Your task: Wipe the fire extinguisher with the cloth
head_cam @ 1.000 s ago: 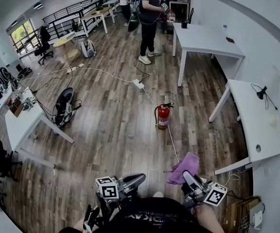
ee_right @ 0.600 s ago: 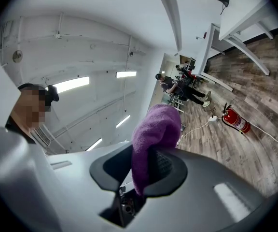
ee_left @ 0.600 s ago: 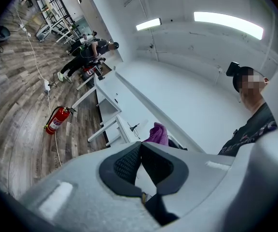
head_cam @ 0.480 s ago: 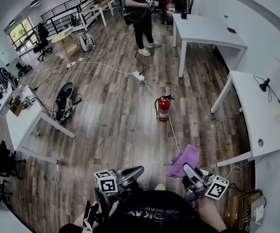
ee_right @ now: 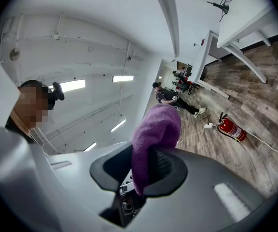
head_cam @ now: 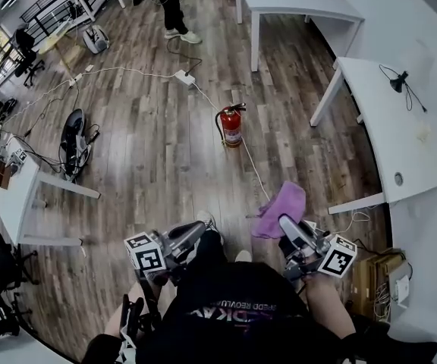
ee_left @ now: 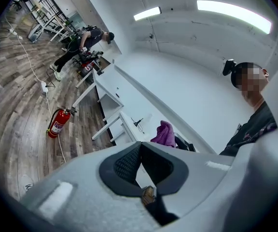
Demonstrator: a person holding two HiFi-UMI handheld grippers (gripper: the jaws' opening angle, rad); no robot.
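The head view tips further down. The red cylindrical fire extinguisher [head_cam: 232,125] slides up and left in the frame, and the top edge now cuts off the standing person in dark clothes [head_cam: 174,6]. The left gripper [head_cam: 196,232] and the right gripper [head_cam: 286,226], with its purple fluffy cloth [head_cam: 279,209], sit higher, above more of the wearer's black printed shirt [head_cam: 237,309].

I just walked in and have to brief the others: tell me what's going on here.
A person holds a gripper in each hand. The right gripper is shut on a purple cloth; the left gripper is shut and empty. The red fire extinguisher stands upright on the wood floor ahead, apart from both, so no wiping has begun. Another person stands farther back.
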